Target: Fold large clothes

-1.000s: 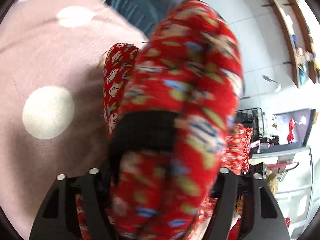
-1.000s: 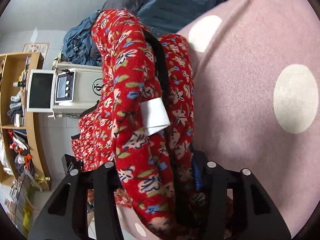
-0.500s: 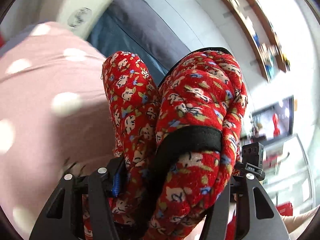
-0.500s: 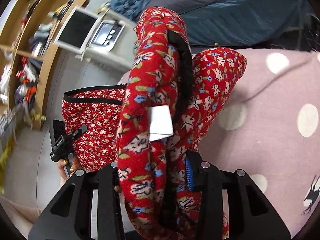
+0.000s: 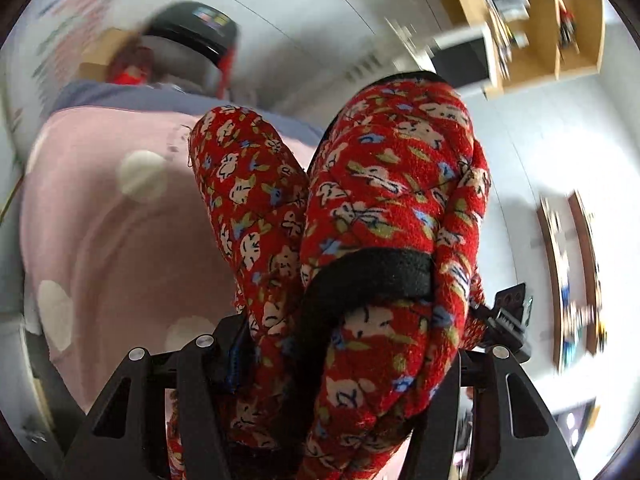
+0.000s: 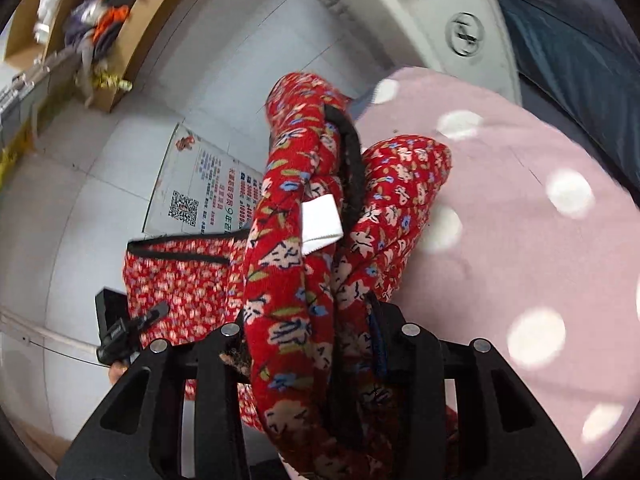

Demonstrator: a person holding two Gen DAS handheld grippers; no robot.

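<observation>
A thick red floral garment (image 5: pixel 384 208) with black trim is bunched between the jaws of my left gripper (image 5: pixel 332 344), which is shut on it. My right gripper (image 6: pixel 316 332) is shut on another bunched part of the same garment (image 6: pixel 296 248), where a white label (image 6: pixel 320 224) shows. Both hold it up above a pink sheet with white dots (image 5: pixel 120 232), which also shows in the right wrist view (image 6: pixel 520 248). A stretch of the garment (image 6: pixel 180 276) hangs between the two grippers, and the other gripper's body (image 6: pixel 116 332) shows beside it.
A white appliance (image 6: pixel 432 20) stands behind the pink sheet, with dark blue fabric (image 6: pixel 580 52) beside it. Wooden shelves (image 5: pixel 540 20) hang on the wall. A printed poster (image 6: pixel 208 188) lies on the tiled floor. A shelf with clothes (image 6: pixel 92 20) is at the upper left.
Both grippers have lifted and tilted upward with the garment; the views now show more wall, shelves and floor. The grip on the fabric is unchanged.
</observation>
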